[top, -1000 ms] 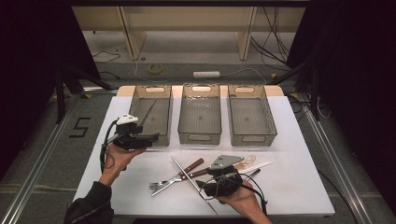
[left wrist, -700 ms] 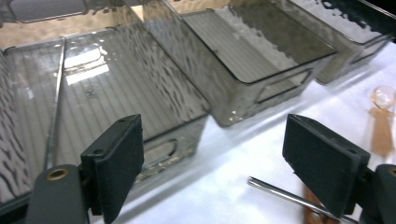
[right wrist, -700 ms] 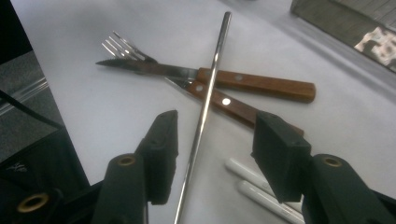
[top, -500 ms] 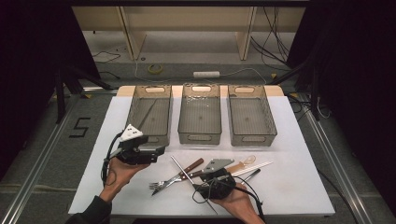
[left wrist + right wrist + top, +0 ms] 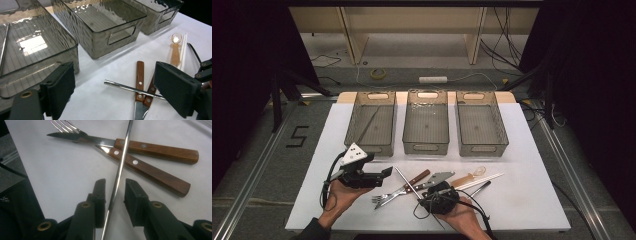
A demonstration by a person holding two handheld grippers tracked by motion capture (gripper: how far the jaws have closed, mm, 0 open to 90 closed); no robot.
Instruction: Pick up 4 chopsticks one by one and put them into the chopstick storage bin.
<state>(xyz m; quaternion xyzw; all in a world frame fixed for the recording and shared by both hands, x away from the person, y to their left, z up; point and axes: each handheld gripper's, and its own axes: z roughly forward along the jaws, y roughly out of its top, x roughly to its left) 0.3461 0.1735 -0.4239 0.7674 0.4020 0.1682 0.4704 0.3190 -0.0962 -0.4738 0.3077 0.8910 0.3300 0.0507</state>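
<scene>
A thin metal rod lies slanted across a wooden-handled knife and fork on the white table top. My right gripper straddles the rod's near end. Its jaws have just been closing, and a gap still shows beside the rod, so it is open. In the high view this gripper sits near the front edge. My left gripper hovers left of the cutlery, pointing right. Its jaws have just been opening and stand wide with nothing between them.
Three smoky clear bins stand in a row behind: left bin holding another metal rod, middle bin, right bin. An amber spoon, white chopsticks and a grey utensil lie right of the knife.
My left hand has carried its gripper from beside the left bin toward the near edge and closer to the cutlery. The right hand has stayed over the rod's near end.
</scene>
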